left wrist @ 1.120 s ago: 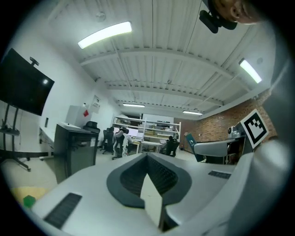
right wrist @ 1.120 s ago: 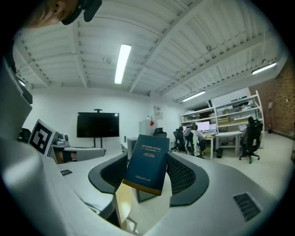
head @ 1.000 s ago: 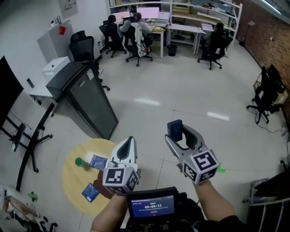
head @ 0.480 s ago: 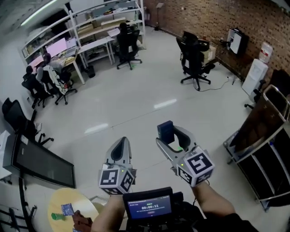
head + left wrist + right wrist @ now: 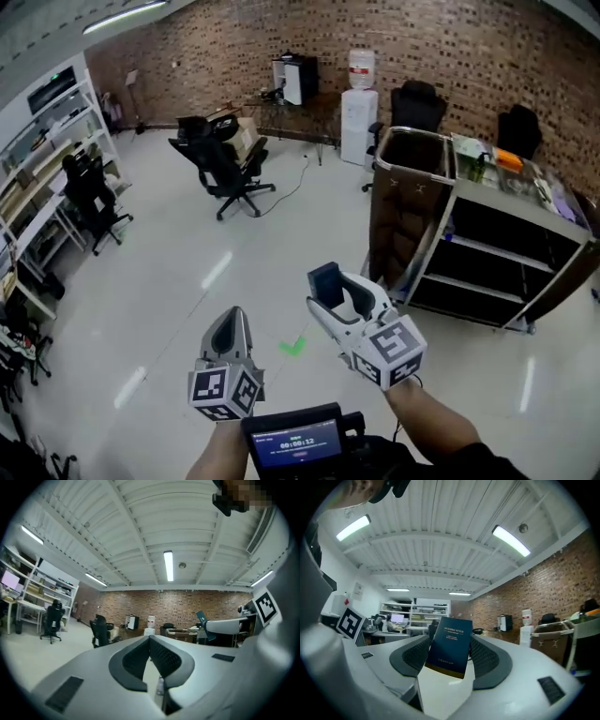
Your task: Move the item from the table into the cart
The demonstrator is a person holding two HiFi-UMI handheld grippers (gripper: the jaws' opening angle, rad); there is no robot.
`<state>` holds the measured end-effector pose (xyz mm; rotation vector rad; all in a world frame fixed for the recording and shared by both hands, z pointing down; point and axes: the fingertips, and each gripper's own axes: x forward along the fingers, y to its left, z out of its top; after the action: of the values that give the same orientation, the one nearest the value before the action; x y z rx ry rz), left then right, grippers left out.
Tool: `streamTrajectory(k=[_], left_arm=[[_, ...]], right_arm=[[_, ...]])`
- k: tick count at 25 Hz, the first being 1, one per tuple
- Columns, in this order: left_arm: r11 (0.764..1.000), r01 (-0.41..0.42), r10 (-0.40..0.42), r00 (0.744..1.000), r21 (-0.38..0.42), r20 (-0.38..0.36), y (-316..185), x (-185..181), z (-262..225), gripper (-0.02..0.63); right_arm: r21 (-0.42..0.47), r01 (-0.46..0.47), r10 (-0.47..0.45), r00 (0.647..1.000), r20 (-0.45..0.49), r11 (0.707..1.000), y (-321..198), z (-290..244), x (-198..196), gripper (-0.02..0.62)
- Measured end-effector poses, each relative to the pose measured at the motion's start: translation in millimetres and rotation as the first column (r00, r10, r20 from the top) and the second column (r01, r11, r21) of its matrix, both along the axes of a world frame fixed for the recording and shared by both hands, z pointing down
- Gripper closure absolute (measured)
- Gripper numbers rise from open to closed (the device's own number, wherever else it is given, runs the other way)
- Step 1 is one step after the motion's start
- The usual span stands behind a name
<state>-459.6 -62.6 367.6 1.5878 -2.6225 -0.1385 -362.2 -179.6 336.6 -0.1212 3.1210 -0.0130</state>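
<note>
Gripping navy box (image 5: 449, 646) w/ R gripper (image 5: 345, 292); L gripper (image 5: 232, 316) jaws together, cart (image 5: 516, 208) nearby.

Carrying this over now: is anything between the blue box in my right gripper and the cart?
Nothing visible. Bare floor lies between the blue box, held in the right gripper, and the cart; the office chair stands well off to the left.

light: bright, even, from ceiling tubes (image 5: 168, 566) | floor (image 5: 217, 271) glare streaks | gripper views: fisheye, dark corners
</note>
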Motion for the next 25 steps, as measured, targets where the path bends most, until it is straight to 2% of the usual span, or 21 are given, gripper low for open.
streamTrajectory(k=[2,5,8,12,16,21,25], left_arm=[[0.992,-0.122,0.122,0.993,-0.005,-0.004,-69.4,6.1,6.5,0.606],[0.956,-0.294,0.294,0.955,0.002,0.029,-168.5,30.1,0.8,0.606],[0.906,-0.424,0.423,0.906,0.020,0.031,-256.7,66.4,-6.3,0.606],[0.833,-0.553,0.552,0.833,0.035,0.033,-373.4,128.9,-3.8,0.606],[0.762,-0.645,0.645,0.764,0.050,0.029,-493.1,220.5,0.2,0.606],[0.684,-0.727,0.726,0.686,0.056,0.042,-622.1,327.9,0.3,0.606],[0.625,-0.778,0.776,0.628,0.057,0.057,-712.1,393.0,-3.7,0.606]], right_arm=[[0.002,-0.119,0.119,0.993,0.009,0.993,-58.1,-0.4,20.2,0.354],[0.012,-0.290,0.289,0.957,0.021,0.957,-139.4,-1.4,61.8,0.354],[-0.010,-0.437,0.437,0.899,0.023,0.899,-216.7,0.2,114.0,0.354],[0.007,-0.578,0.578,0.815,0.033,0.816,-315.1,-2.3,195.9,0.354],[0.023,-0.675,0.673,0.738,0.043,0.738,-416.3,-1.2,293.4,0.356],[0.028,-0.728,0.727,0.685,0.039,0.684,-528.1,9.0,395.0,0.356],[0.036,-0.762,0.761,0.647,0.042,0.646,-610.5,9.3,450.5,0.354]])
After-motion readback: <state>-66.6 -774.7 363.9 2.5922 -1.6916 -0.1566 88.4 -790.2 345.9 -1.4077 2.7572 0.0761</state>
